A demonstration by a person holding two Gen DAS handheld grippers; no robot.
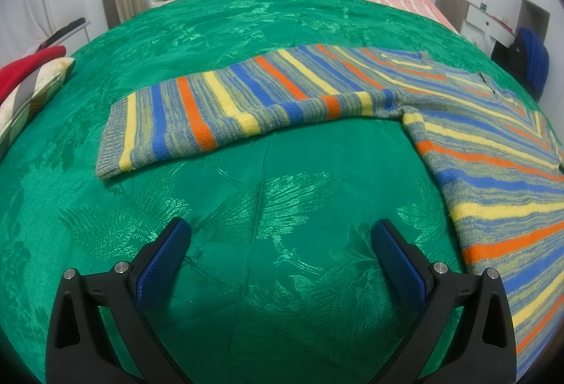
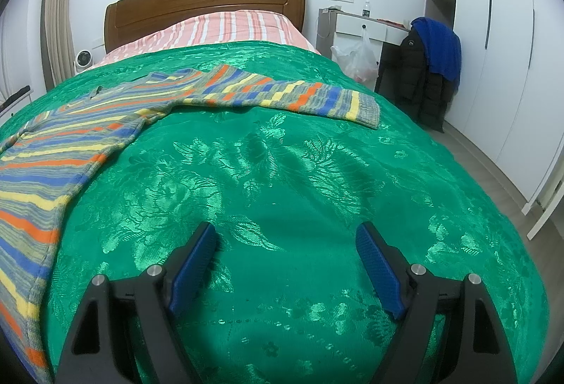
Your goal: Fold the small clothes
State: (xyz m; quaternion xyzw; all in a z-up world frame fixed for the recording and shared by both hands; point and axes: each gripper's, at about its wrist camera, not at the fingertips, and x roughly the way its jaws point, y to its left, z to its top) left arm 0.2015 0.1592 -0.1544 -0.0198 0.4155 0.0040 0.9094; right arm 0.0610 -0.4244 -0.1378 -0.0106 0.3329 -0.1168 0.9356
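Striped knit in blue, orange and yellow, that was the sweater [image 1: 476,151], lying flat on the green bedspread [image 1: 246,193]. From the left wrist view its body filled the right side while one sleeve [image 1: 225,105] stretched out leftward, long axis running across the bed, cuff at the far left end. The left gripper [image 1: 282,239] hung above bare bedspread, tilted down toward it, short of the sleeve, jaws spread wide with nothing between them.

Over to the right wrist view: the sweater's body ran off the lower left, and the other sleeve [image 2: 282,95] reached out to the right, cuff toward the bed's right edge. The right gripper [image 2: 285,243] pointed down at the bedspread, well short of that sleeve, jaws wide apart and holding nothing. A wooden headboard [image 2: 204,1] stood beyond.
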